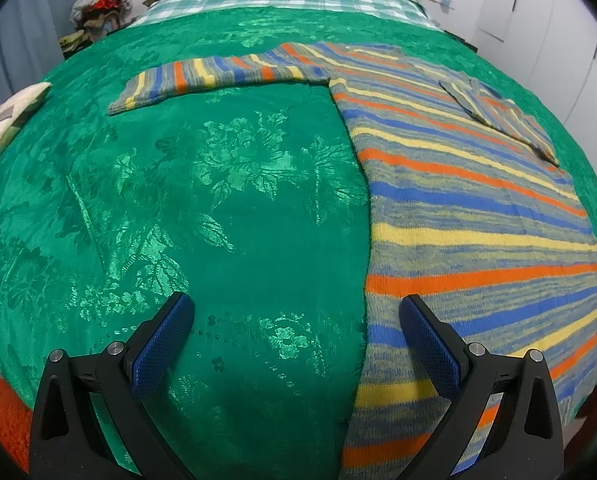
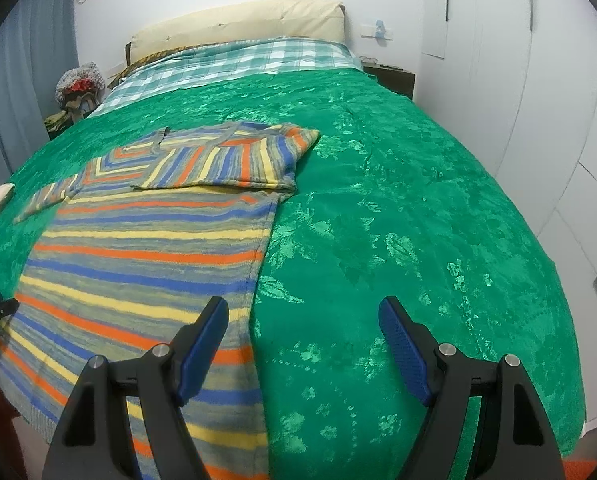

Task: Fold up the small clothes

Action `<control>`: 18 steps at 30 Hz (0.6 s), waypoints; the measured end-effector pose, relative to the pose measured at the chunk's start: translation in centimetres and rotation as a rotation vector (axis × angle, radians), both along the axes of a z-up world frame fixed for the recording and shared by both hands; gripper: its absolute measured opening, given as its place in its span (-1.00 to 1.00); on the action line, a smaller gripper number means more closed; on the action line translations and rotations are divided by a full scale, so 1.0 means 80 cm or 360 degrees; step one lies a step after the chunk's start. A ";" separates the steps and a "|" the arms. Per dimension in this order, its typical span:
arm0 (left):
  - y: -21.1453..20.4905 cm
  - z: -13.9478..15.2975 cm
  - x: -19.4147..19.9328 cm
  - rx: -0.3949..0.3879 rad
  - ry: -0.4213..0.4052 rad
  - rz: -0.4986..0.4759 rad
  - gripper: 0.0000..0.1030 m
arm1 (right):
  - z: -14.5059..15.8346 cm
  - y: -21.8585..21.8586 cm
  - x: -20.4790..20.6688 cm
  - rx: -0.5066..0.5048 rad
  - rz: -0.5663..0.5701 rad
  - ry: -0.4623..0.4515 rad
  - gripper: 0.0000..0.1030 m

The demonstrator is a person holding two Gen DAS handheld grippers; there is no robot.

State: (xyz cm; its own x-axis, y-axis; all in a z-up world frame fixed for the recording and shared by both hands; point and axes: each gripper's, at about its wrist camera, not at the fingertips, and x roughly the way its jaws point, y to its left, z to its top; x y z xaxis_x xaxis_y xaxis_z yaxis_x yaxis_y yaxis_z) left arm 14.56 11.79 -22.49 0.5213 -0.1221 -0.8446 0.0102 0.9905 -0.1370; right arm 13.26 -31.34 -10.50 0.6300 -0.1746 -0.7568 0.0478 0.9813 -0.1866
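Both blue-padded grippers, left gripper (image 1: 296,312) and right gripper (image 2: 303,316), hang released over the green floral bedspread (image 1: 226,216). One sleeve of the striped knit sweater (image 2: 146,256) is folded in; the other sleeve and the body folds remain.

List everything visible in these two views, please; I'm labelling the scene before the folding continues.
striped sweater: one, blue, orange, yellow and grey stripes, flat on the bedspread; one sleeve folded across the chest, the other sleeve stretched out sideways
bedspread: one, green with a shiny floral pattern, covering the bed
checked sheet: one, teal and white, at the head end
pillow: one, cream, against the wall
cushion: one, pale patterned, at the bed's edge
pile of fabrics: mixed colours, beside the bed
wardrobe doors: white, along the bed
left gripper: black with blue pads, open, empty
right gripper: same, open, empty
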 end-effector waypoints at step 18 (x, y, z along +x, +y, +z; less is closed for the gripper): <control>-0.002 -0.004 0.001 0.0020 -0.0025 -0.0021 0.99 | -0.015 0.001 0.006 -0.0021 0.0003 0.0053 0.50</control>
